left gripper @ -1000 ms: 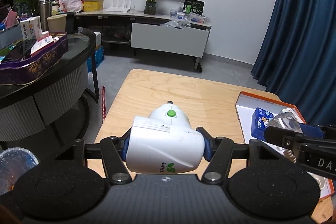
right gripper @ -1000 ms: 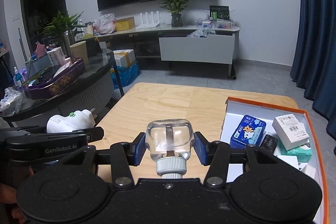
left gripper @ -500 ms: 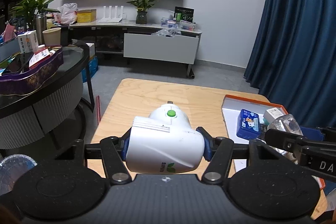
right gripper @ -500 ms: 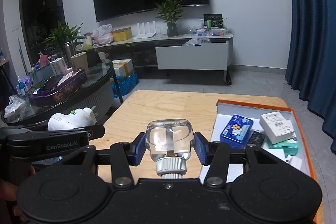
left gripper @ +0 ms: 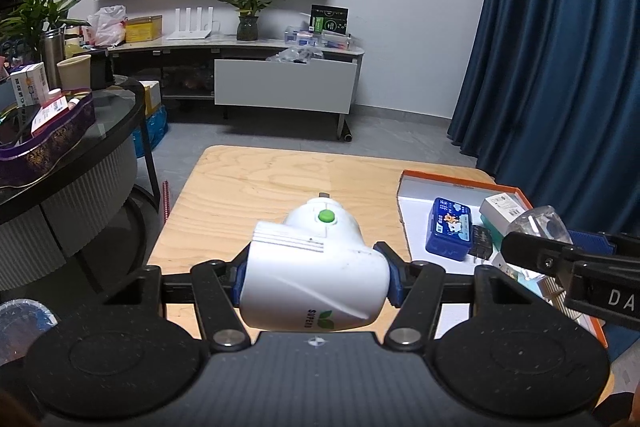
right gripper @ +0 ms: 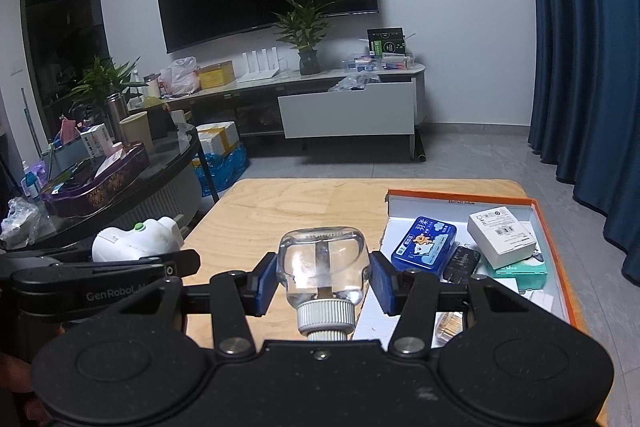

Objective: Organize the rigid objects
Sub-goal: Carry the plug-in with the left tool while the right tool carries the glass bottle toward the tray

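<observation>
In the left wrist view, the left gripper (left gripper: 314,281) fills the lower half of the frame, and its two blue pads are clamped on the sides of a white plastic device (left gripper: 314,281) with a green button on top. The device sits dead centre in the frame, held above the near edge of a light wooden table (left gripper: 260,195). At the right edge of this view the other gripper's black body reaches in, with a clear bottle (left gripper: 540,225) showing just above it.

In the right wrist view, the right gripper (right gripper: 322,283) grasps that clear bottle (right gripper: 322,271) between its blue pads, in the lower centre of the frame. The bottle lies with its white ribbed cap pointing back toward the camera. It is held above the table (right gripper: 288,203), just left of an orange-rimmed box (right gripper: 460,195) in the right half of the frame.

Inside the box lie a blue tin (right gripper: 425,243), a white carton (right gripper: 501,237), a green packet (right gripper: 520,269) under the carton, and a small black item (right gripper: 462,263) between tin and carton.

At the lower left of this view the left gripper (right gripper: 120,279) appears side-on, carrying the white device (right gripper: 136,241).
</observation>
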